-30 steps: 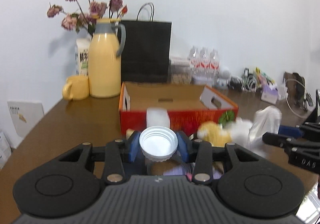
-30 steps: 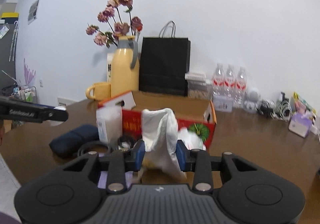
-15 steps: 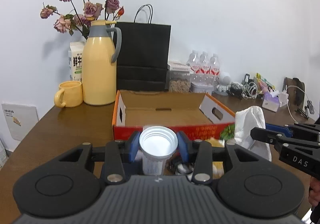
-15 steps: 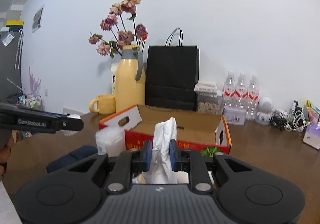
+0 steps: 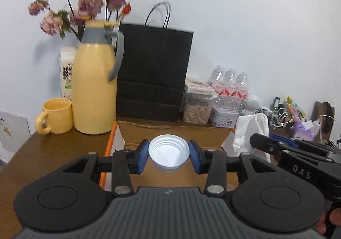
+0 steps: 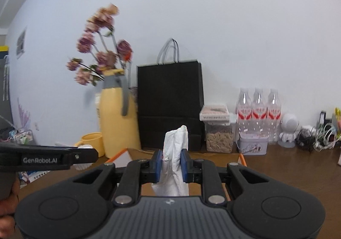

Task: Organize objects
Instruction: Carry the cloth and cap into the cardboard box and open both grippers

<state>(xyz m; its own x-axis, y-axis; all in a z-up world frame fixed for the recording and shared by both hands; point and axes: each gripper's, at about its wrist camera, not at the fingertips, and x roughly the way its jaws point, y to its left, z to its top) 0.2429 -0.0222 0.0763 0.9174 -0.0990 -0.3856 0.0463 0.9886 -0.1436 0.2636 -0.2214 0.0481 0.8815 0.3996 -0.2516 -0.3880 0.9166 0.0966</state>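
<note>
My left gripper point(image 5: 168, 158) is shut on a small clear jar point(image 5: 168, 152) with a white ribbed top, and holds it above the open orange-edged cardboard box point(image 5: 174, 132). My right gripper point(image 6: 171, 166) is shut on a crumpled white cloth point(image 6: 175, 143) that sticks up between its blue pads, also above the box point(image 6: 242, 158). In the left wrist view the right gripper point(image 5: 275, 147) reaches in from the right with the cloth point(image 5: 251, 130). In the right wrist view the left gripper point(image 6: 64, 155) reaches in from the left. What lies inside the box is mostly hidden.
Behind the box stand a yellow thermos jug point(image 5: 96, 89) with dried flowers, a yellow mug point(image 5: 56, 116), a black paper bag point(image 5: 153, 76), a jar of nuts point(image 5: 198, 106), a tin point(image 5: 223, 116) and three water bottles point(image 5: 230, 87). Cables and small items point(image 5: 283, 108) crowd the back right.
Both grippers have moved forward and a little up with their loads, from in front of the box to over it. The right jaws have tightened on the cloth.
</note>
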